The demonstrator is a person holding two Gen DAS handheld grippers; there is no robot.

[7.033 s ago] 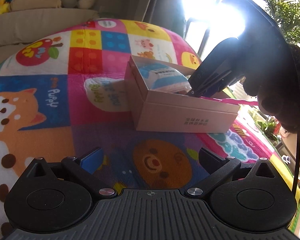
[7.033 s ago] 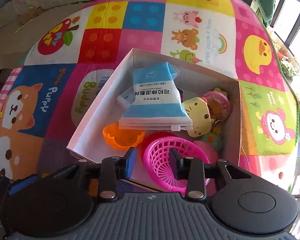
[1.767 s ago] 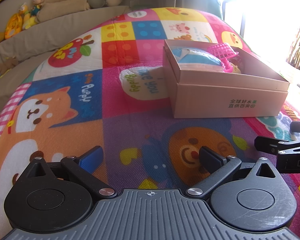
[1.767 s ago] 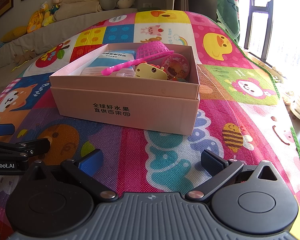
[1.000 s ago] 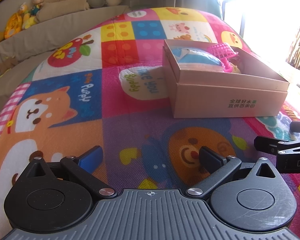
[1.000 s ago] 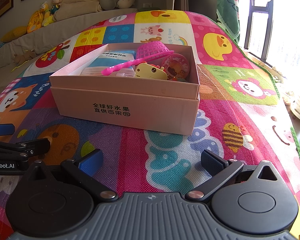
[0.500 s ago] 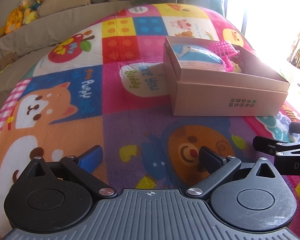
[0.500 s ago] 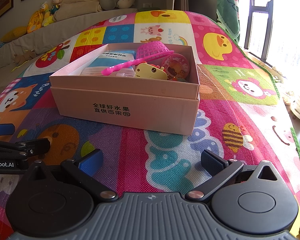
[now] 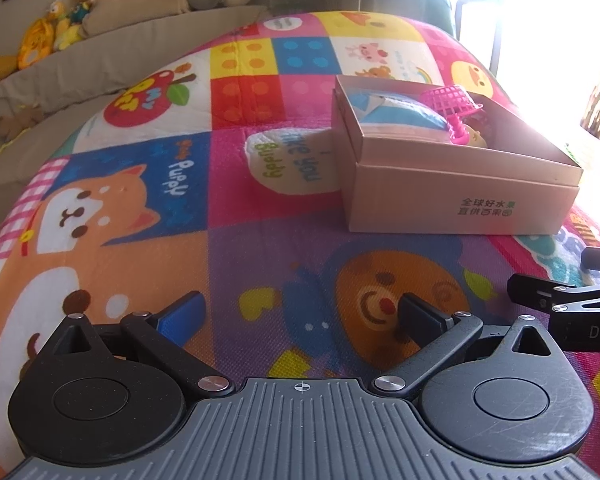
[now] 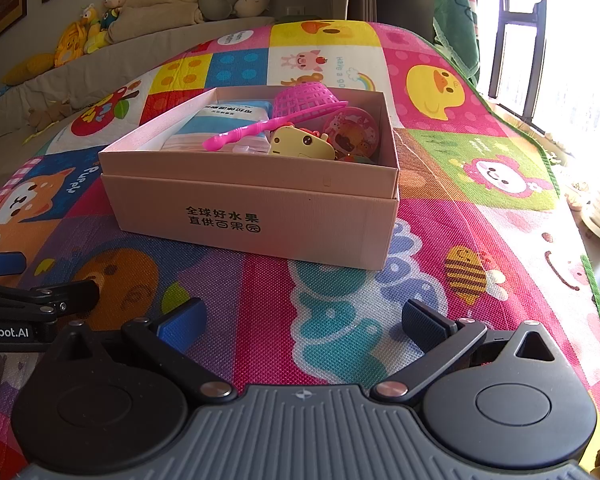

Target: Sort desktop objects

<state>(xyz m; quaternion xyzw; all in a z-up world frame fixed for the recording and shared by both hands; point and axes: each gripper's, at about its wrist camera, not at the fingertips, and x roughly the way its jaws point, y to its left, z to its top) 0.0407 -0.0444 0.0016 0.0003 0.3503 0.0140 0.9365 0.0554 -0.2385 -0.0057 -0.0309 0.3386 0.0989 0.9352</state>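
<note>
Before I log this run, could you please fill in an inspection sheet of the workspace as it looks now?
Surface: colourful cartoon play mat.
Job's things: pink cardboard box holds a blue wipes pack, pink strainer basket, yellow toy, round pink tin.
Clutter: nothing seen loose on the mat.
Grippers: left tool and right tool both open, empty, low over the mat short of the box.
Cables: nothing seen.
Surroundings: sofa with plush toys; bright window.
</note>
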